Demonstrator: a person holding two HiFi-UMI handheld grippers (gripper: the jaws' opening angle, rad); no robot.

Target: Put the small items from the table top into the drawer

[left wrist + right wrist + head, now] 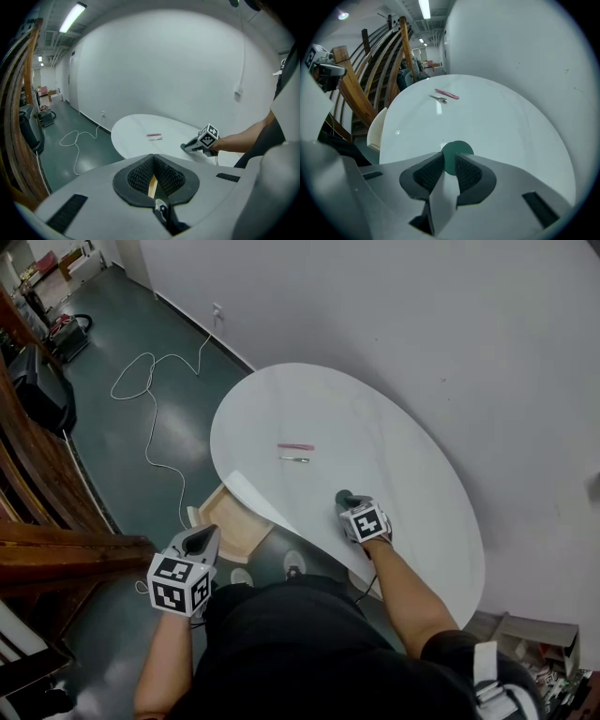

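Observation:
A pink strip point(295, 446) point(447, 94) and a small metal clip point(294, 459) point(438, 98) lie side by side in the middle of the white oval table point(403, 465). A flat green disc point(458, 149) lies near the table's front edge. My right gripper point(344, 500) point(450, 158) points down at it, open, with the disc at its fingertips. The wooden drawer point(230, 521) stands pulled out under the table's left edge. My left gripper point(200, 538) point(153, 158) hangs over the drawer's near side, shut and empty.
A white cable point(150, 418) loops across the green floor left of the table. Dark wooden stair rails point(56, 549) stand at the far left. A white wall runs close behind the table. Cardboard boxes point(534, 638) sit at the lower right.

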